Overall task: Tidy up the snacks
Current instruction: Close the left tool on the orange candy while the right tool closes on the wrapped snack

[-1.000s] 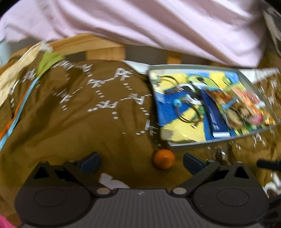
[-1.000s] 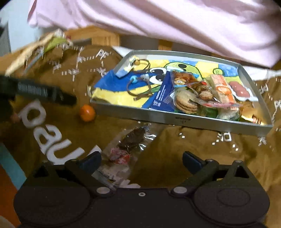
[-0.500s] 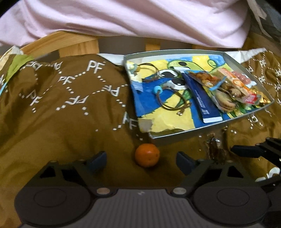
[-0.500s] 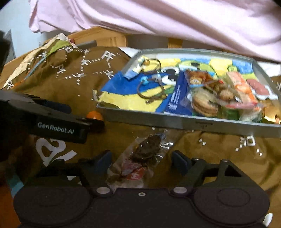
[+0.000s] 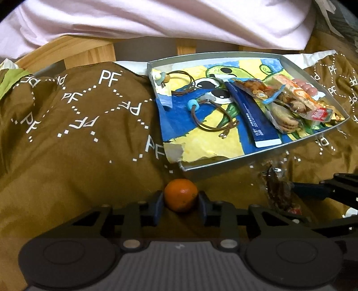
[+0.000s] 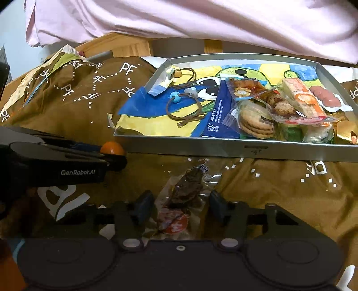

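Two pickups | your left gripper (image 5: 180, 209) is squeezing the orange (image 5: 180, 198); keep pressure light | your right gripper (image 6: 179, 207) is straddling the packet (image 6: 182, 197), unclenched; close on its middle

The blanket (image 5: 73, 156) is brown, printed with white "PF" letters joined by dotted white lines. Above it hangs pale pink cloth (image 5: 179, 20). The tray (image 6: 223, 150) is silver-grey, lined with a cartoon picture (image 5: 201, 143) in blue, yellow and green with black-and-white eyes. On it lie brown hair ties (image 5: 214, 120) with a light blue bead, a navy packet (image 5: 252, 116) with a white end, and an orange-and-white wrapped bar (image 6: 302, 100). The small fruit (image 5: 180, 197) is orange. The clear snack packet (image 6: 185, 197) shows dark brown contents and a red round label.
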A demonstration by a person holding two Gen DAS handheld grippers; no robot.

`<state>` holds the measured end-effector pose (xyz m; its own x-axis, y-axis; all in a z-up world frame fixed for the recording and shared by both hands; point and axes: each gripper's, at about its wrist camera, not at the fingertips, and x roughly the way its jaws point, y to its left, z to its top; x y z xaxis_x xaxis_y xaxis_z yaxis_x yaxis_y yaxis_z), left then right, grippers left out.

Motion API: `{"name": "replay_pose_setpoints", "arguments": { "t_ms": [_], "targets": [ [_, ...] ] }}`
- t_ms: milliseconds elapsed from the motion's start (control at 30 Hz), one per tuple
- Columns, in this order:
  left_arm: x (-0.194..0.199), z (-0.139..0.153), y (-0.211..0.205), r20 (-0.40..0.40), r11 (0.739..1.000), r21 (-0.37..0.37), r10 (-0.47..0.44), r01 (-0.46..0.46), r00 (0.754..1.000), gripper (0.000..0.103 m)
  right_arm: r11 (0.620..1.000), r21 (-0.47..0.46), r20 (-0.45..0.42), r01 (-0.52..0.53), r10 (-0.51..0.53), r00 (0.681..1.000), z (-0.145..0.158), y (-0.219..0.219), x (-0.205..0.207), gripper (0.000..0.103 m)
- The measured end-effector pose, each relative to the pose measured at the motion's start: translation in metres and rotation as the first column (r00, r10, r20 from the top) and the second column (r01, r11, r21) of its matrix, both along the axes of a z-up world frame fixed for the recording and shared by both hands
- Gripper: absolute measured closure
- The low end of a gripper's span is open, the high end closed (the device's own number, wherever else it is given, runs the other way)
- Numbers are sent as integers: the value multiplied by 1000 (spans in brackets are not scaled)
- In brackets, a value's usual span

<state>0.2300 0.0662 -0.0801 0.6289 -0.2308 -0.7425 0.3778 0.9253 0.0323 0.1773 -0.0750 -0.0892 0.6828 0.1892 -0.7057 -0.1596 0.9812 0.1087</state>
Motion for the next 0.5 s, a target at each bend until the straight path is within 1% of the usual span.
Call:
{"name": "replay_pose_setpoints", "arguments": {
  "t_ms": [167, 267, 400, 500],
  "targets": [
    [-7, 5, 0, -49, 999, -39, -1, -1, 999, 69, 1000, 6, -14, 3, -3, 1000, 3, -4, -5, 53],
    [-14, 9, 1, -84, 998, -66, 6, -11, 996, 69, 1000, -5, -22, -21, 21, 1000, 7, -7, -14, 54],
    [-24, 15, -4, -133, 995, -99, -2, -11, 991, 69, 994, -61, -32, -93, 91, 995, 16, -9, -28, 55],
    [-36, 19, -16, -139, 995, -95, -36, 23, 990, 69, 986, -91, -24, -138, 137, 990, 26, -14, -41, 60]
  ]
}}
